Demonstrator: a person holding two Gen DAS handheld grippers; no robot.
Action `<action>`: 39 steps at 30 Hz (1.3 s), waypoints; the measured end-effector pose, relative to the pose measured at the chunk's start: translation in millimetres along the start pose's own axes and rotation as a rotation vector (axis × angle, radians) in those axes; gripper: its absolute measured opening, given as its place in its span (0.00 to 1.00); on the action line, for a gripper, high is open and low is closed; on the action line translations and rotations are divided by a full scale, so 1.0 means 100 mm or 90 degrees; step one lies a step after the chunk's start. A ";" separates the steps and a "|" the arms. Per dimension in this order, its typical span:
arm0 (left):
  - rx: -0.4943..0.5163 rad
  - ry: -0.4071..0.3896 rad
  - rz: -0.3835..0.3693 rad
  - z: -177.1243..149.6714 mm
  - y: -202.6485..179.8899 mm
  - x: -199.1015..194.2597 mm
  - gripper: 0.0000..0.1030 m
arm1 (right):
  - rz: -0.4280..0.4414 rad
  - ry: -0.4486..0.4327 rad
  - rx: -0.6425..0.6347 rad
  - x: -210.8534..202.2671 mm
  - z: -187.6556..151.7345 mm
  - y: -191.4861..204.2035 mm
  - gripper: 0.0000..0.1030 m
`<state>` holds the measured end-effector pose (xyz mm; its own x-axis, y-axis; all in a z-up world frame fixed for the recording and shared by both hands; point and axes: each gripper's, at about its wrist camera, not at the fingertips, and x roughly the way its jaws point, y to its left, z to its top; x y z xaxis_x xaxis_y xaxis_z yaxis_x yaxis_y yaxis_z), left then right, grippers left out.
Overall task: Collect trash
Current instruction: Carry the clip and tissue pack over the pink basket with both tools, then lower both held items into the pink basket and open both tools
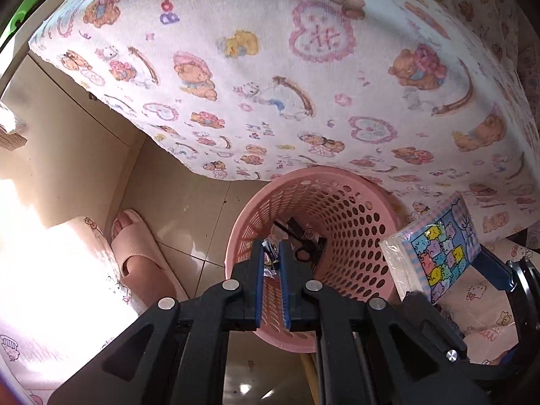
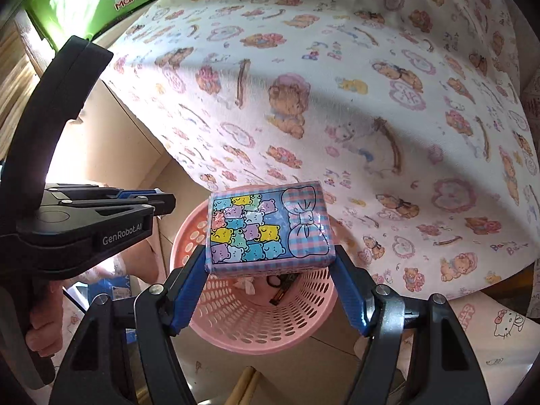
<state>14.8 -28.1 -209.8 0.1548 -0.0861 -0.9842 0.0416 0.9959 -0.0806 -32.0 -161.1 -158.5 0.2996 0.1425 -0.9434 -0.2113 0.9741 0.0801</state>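
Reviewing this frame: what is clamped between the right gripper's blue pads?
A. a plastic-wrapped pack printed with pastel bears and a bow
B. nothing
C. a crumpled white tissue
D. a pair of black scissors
A: the right gripper clamps the plastic-wrapped bear-print pack by its two sides, above the pink perforated plastic basket.

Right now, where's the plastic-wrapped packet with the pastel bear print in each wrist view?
Left wrist: pastel bear-print packet at lower right, tilted, right of the pink perforated plastic basket.
Right wrist: packet at centre, clamped between the right gripper fingers, above the basket.
Shared landmark: the pink basket beneath the teddy-bear tablecloth.
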 end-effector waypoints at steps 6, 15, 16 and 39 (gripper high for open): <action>-0.004 0.049 0.013 -0.04 0.02 0.33 0.08 | -0.051 0.048 -0.054 0.51 -0.11 0.20 0.71; -0.002 0.075 0.054 0.03 -0.01 0.57 0.11 | -0.043 0.052 -0.068 0.66 -0.19 0.19 0.71; -0.006 0.081 0.051 0.03 0.00 0.59 0.11 | -0.037 0.050 -0.064 0.65 -0.18 0.18 0.71; -0.005 0.015 0.054 0.15 0.01 0.22 0.61 | -0.086 0.026 -0.100 0.63 -0.19 0.26 0.84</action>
<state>32.9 -29.3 -229.6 0.1344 -0.0009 -0.9909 0.0212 0.9998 0.0020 -35.9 -130.3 -221.7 0.2972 0.0013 -0.9548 -0.3147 0.9443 -0.0967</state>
